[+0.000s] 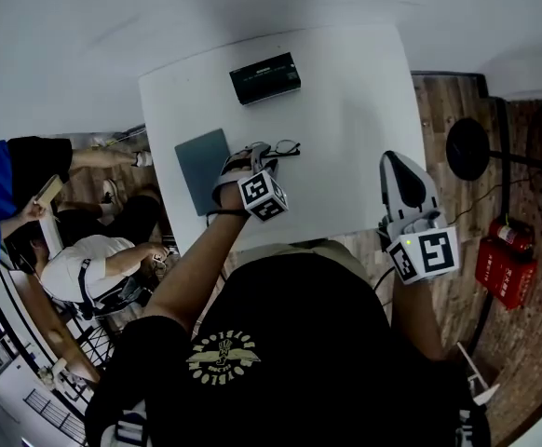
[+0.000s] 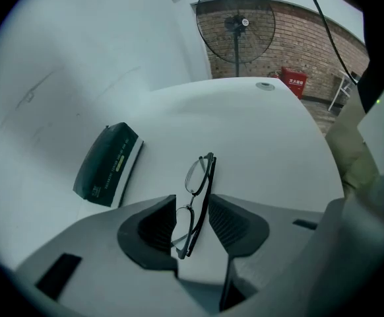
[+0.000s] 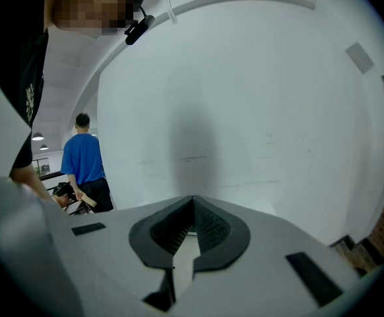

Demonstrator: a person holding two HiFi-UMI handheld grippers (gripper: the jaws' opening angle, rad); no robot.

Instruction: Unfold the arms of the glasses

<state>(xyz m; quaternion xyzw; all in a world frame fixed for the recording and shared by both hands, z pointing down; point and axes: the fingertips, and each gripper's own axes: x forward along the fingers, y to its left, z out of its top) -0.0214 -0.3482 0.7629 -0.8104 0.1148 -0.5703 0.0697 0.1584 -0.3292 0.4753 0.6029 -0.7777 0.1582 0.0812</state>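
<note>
The folded glasses (image 2: 200,175) lay on the white table (image 2: 264,131); the left gripper (image 2: 191,210) straddled one lens end, jaws wide apart, pads clear of the frame, presumably positioned to steady it; the right gripper (image 3: 193,207) was closed, empty, near the table's right edge.

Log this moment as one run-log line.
left gripper: open, straddling folded glasses | right gripper: shut, empty | step: arms not yet unfolded

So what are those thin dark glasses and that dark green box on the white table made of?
The thin dark-rimmed glasses look like slim metal wire with clear lenses, judging by the fine rim, though plastic is possible. The dark green rectangular box seems to be printed cardboard, perhaps a covered case: matte faces, crisp edges, pale side.
</note>
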